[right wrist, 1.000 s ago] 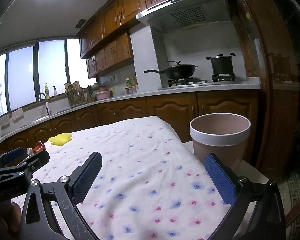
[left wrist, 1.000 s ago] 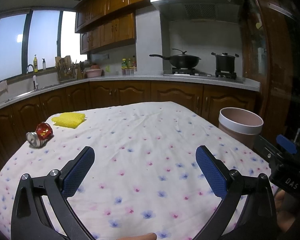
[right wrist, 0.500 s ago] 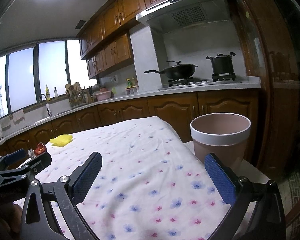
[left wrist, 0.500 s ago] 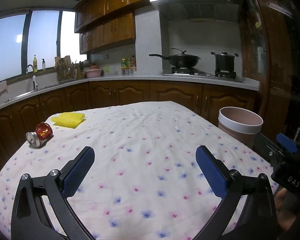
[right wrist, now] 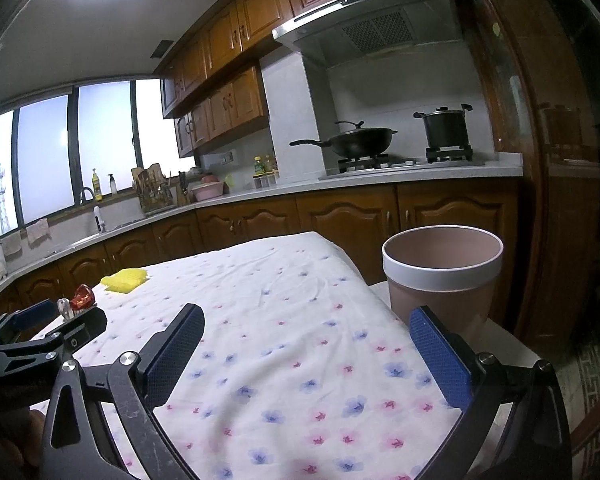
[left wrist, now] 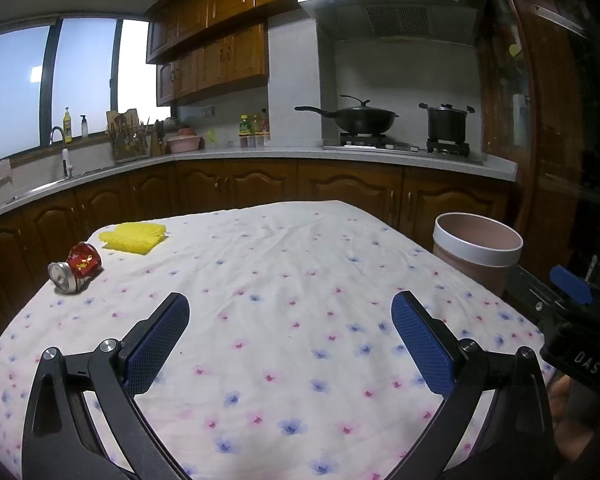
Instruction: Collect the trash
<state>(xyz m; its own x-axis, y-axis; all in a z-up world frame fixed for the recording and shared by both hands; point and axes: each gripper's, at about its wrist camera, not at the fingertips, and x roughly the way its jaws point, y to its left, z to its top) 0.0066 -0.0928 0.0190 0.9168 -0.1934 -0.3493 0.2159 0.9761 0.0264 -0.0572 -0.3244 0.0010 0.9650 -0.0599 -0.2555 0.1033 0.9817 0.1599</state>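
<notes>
Wood-cabinet kitchen, floral white cloth over the counter (left wrist: 300, 280). Over the last second almost nothing has changed: our left gripper (left wrist: 290, 334) and right gripper (right wrist: 306, 344) still hover over the near end, both sets of jaws spread wide, nothing pinched. View drift is slight, so we read this as pre-approach, no pickup started. Trash: crushed red metal can (left wrist: 75, 267) lies on its side at the far-left edge of the cloth, flat yellow knobbly sponge-like pad (left wrist: 137, 237) just beyond it. Pink round bin with white rim (right wrist: 442, 270) sits off the right edge. Left gripper looks better placed for the can.
</notes>
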